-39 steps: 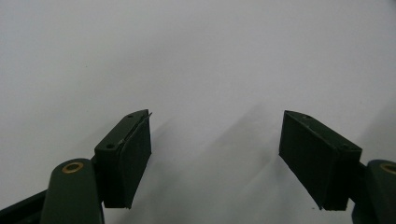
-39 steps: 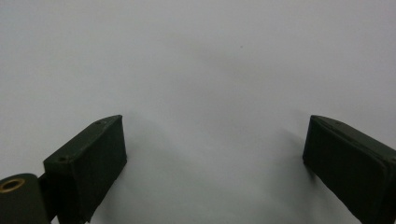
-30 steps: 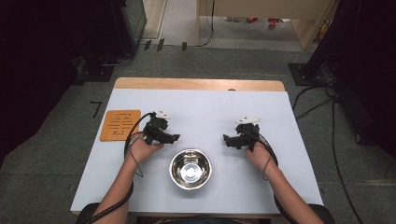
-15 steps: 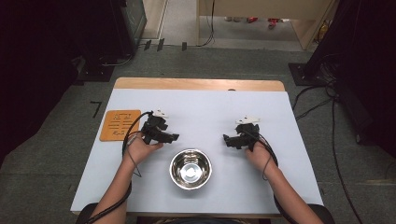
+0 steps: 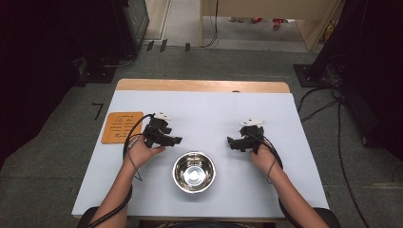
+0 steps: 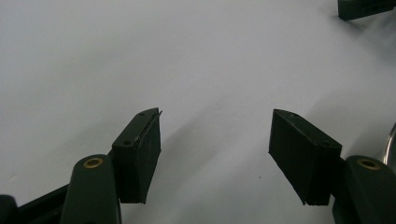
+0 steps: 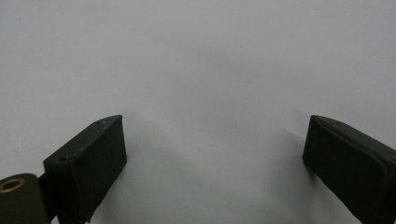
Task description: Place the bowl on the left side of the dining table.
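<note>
Currently we hold both grippers, left and right, wide open and empty over the tabletop. Steel bowl sits between them, nearer us; 1 careless sweep could knock it.

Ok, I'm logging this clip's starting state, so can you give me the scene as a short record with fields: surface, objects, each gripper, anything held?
surface: pale blue-grey table top with a wooden strip along its far edge
bowl: shiny round steel bowl, near the person's edge, between the two hands, looks empty
mat: orange square mat at the table's left edge
left gripper: jaws open, nothing between them, pointing toward the middle
right gripper: jaws open wide, nothing between them
held: nothing
</note>
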A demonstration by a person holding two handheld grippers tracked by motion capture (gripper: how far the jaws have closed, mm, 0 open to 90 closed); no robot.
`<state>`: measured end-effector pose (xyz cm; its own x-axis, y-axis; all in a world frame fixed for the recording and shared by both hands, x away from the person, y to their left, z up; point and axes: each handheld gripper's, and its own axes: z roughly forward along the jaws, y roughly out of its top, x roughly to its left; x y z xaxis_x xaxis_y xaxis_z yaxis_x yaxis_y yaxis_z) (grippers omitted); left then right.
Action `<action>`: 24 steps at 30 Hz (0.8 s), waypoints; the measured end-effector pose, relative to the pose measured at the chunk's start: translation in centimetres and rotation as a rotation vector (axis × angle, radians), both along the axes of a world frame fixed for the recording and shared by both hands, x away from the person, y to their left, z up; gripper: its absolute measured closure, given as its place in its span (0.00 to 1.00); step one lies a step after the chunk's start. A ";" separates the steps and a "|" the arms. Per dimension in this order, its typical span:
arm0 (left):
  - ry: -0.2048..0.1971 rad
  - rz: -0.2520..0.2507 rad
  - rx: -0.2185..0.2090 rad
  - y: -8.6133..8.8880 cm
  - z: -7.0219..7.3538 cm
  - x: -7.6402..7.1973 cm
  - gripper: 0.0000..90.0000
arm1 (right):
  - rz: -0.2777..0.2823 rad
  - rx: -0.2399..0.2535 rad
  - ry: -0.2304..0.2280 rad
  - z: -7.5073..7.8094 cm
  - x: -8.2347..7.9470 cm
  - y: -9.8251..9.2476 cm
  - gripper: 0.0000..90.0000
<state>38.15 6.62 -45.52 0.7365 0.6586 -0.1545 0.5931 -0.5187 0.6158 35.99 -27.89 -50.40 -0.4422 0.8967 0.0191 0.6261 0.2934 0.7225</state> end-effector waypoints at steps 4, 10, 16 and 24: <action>-0.002 -0.010 -0.009 -0.1 0.3 -0.3 0.39 | -0.001 0.001 0.000 0.0 0.0 0.0 0.06; -0.011 -0.034 -0.019 -0.4 0.7 -0.7 0.39 | -0.002 0.001 0.003 0.0 0.0 0.0 0.06; -0.008 -0.038 -0.028 -0.4 0.8 -1.0 0.39 | -0.002 0.001 0.003 0.0 0.0 0.0 0.06; -0.001 -0.051 -0.039 -0.7 1.0 -1.3 0.39 | -0.002 0.001 0.002 0.0 0.0 0.0 0.06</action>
